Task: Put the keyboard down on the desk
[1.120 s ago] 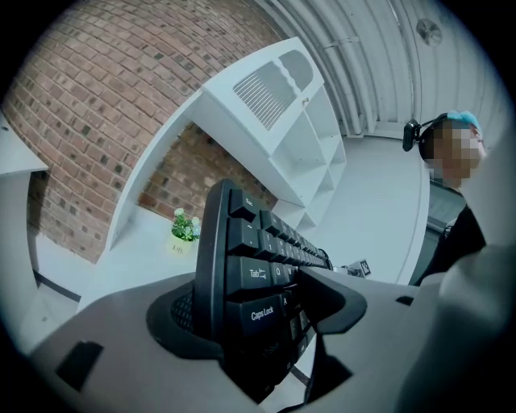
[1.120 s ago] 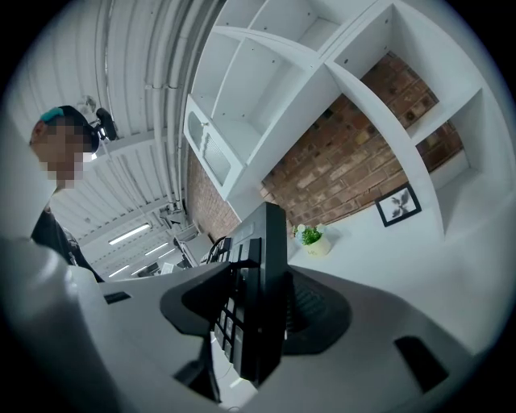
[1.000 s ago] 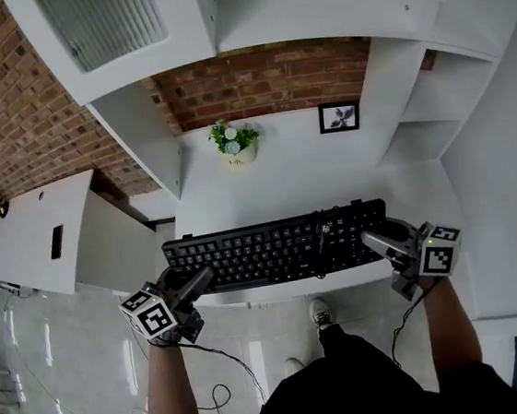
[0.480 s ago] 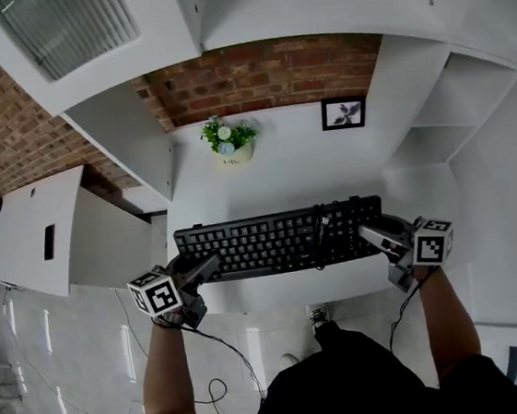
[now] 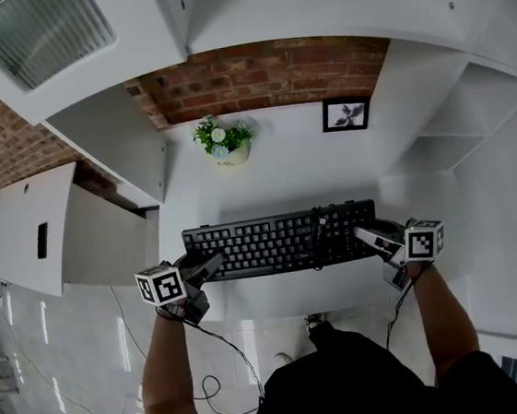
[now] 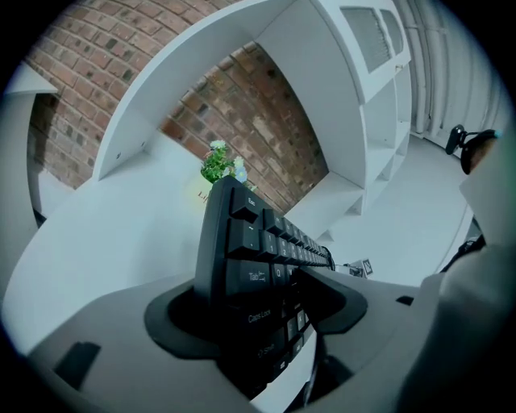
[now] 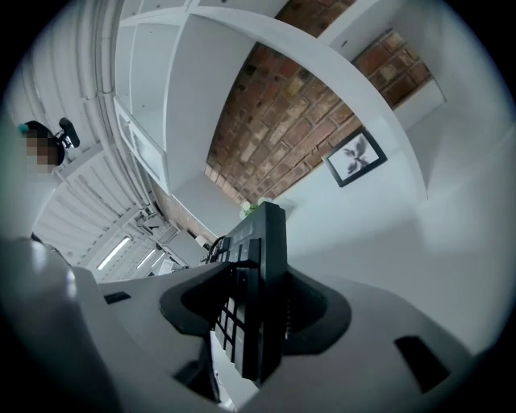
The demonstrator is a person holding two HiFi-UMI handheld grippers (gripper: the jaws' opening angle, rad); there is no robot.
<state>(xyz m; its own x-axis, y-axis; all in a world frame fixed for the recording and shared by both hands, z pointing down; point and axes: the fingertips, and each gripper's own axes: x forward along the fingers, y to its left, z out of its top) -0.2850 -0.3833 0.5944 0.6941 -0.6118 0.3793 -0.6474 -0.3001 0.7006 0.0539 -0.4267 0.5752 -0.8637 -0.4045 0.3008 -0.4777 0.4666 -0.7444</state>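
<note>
The black keyboard hangs level over the front half of the white desk, a strip of bare top showing between its near side and the desk's front edge. Behind it there is open desk surface up to a small potted plant and a framed picture standing against the brick wall. White side panels wall the desk in on the left and right, close to the keyboard's two ends. Its long axis runs left to right across the head view, parallel to the front edge, keys facing up. The left gripper is clamped on the keyboard's left end, its jaws pressing the top and underside near the Tab and Caps Lock keys. The right gripper is clamped the same way on the right end at the number pad. A dark cable lies across the keys right of centre. Whether the keyboard's underside touches the desk cannot be told. The person's body hides the floor below the desk's front edge.
</note>
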